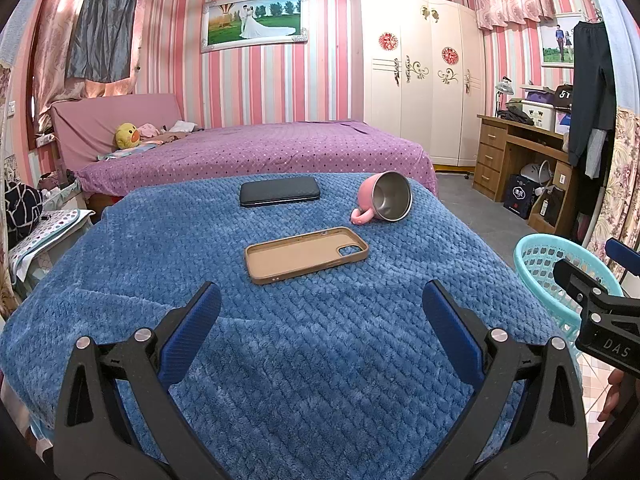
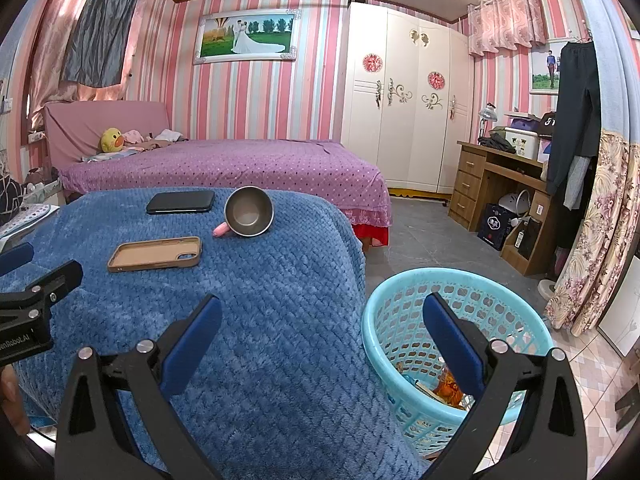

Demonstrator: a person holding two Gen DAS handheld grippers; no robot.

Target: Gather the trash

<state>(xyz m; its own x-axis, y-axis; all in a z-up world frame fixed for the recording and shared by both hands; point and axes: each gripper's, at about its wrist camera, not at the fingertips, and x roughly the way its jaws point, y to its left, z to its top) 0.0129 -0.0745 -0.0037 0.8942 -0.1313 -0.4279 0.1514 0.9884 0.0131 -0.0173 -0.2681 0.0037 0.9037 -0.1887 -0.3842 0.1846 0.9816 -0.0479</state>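
Observation:
A turquoise plastic basket (image 2: 460, 344) stands on the floor right of the blue-blanketed table (image 2: 240, 340); a few scraps of trash (image 2: 444, 390) lie at its bottom. In the left wrist view the basket (image 1: 544, 268) shows at the right edge. My right gripper (image 2: 322, 320) is open and empty, straddling the table's right edge and the basket's rim. My left gripper (image 1: 322, 308) is open and empty over the near blanket (image 1: 304, 360). Each gripper shows in the other's view: the right gripper (image 1: 600, 304), the left gripper (image 2: 36, 280).
On the blanket lie a tan phone case (image 1: 306, 254), a black phone (image 1: 280, 191) and a tipped pink mug (image 1: 384, 200). Behind is a purple bed (image 1: 260, 152). A wooden desk (image 2: 500, 188) and a white wardrobe (image 2: 404, 96) stand at the right across grey floor.

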